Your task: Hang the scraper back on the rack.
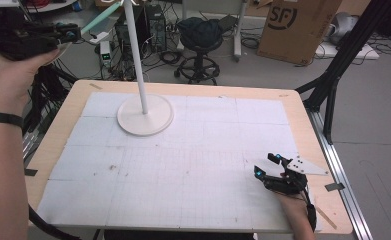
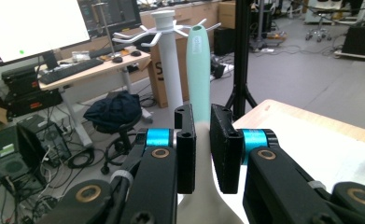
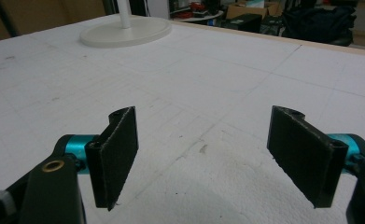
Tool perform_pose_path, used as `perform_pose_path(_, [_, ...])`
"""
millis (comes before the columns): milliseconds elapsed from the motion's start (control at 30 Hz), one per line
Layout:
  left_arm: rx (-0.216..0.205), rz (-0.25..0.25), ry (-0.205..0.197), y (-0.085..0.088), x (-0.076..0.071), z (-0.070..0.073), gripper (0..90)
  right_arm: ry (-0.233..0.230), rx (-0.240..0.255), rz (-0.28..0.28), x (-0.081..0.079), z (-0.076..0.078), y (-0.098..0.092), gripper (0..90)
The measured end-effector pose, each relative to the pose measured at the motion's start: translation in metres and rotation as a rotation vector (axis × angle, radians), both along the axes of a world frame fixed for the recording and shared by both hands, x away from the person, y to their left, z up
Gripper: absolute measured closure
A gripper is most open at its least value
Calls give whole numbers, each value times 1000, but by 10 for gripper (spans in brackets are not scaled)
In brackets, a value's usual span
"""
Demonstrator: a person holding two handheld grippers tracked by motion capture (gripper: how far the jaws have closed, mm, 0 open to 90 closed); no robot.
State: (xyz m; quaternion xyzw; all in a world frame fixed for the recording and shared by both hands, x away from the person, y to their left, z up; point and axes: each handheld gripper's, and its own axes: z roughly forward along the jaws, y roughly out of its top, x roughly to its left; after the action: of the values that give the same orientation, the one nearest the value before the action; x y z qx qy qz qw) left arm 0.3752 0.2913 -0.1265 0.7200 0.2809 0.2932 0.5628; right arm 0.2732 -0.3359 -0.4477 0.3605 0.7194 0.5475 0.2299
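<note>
1. Nearest the high camera, the right gripper point(image 1: 268, 166) rests low over the white foam mat point(image 1: 183, 165) at the table's near right corner; in the right gripper view its jaws stand wide apart with nothing between them.
2. Left gripper point(image 1: 73, 34) is raised beyond the table's far left corner, held in the person's left hand point(image 1: 5, 70).
3. Left gripper jaws are clamped on the pale mint-green spatula point(image 2: 200, 70); its handle rises upright between the pads point(image 2: 222, 149) in the left gripper view.
4. Spatula handle tip lies close to the white rack point(image 2: 167, 56), just beside its hooked arms at the top.
5. Rack pole stands upright on a round white base point(image 1: 145, 116) at the mat's far left.
</note>
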Motion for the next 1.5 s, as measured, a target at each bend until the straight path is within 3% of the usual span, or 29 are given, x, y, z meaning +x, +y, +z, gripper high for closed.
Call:
perform_pose_path(133, [25,16,1,-1,1,-1,810,8,4,-1,0,0,0,238])
perform_pose_path(667, [-3,57,37,10,7,-15,810,8,4,-1,0,0,0,238])
perform_pose_path(1000, [1,58,55,4,14,-21,798,4,3,-3,0,0,0,237])
perform_pose_path(1033, [-3,59,57,3,15,-22,782,4,3,-1,0,0,0,237])
perform_pose_path(1100, [-3,68,67,0,16,-25,624,2,2,-1,0,0,0,238])
perform_pose_path(1200, [33,81,41,-4,12,-34,476,2,1,-1,0,0,0,238])
perform_pose_path(1267, [31,63,36,-7,9,-41,383,3,3,0,0,0,0,238])
perform_pose_path(1367, [16,25,8,-8,-1,-56,320,4,3,2,0,0,0,237])
perform_pose_path(1500, [-14,-24,-13,-7,-15,-88,244,3,6,4,0,0,-1,238])
